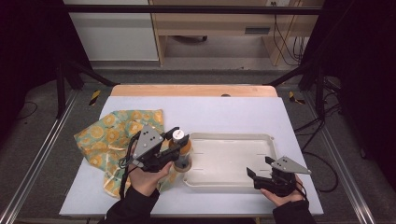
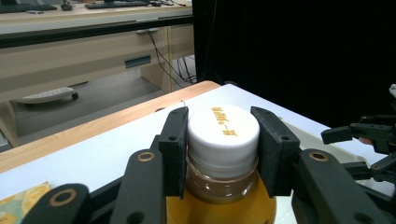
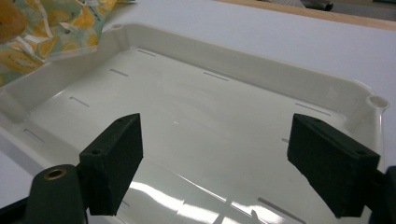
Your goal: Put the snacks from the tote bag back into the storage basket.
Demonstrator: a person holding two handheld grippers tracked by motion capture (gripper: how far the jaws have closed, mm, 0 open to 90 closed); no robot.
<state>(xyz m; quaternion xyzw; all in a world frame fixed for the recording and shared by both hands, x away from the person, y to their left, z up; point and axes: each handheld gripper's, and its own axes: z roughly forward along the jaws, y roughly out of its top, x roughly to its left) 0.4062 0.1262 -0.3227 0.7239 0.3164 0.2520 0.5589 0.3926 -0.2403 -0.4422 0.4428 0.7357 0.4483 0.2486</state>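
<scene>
A bottle (image 1: 183,154) of orange drink with a white cap (image 2: 223,133) is upright at the left rim of the cream tray (image 1: 233,136). My left gripper (image 1: 180,138) is shut on it, with a black pad on each side of the cap and neck. Whether the bottle rests on anything I cannot tell. My right gripper (image 1: 260,166) hovers over the tray's near right corner. It is open, and between its pads (image 3: 116,149) there is only the bare tray floor (image 3: 196,121).
A cloth (image 1: 107,135) printed with orange slices lies crumpled left of the tray and reaches under the left hand. Beyond the grey mat, a wooden strip (image 1: 194,90) marks the table's far edge. Black frame posts stand at both sides.
</scene>
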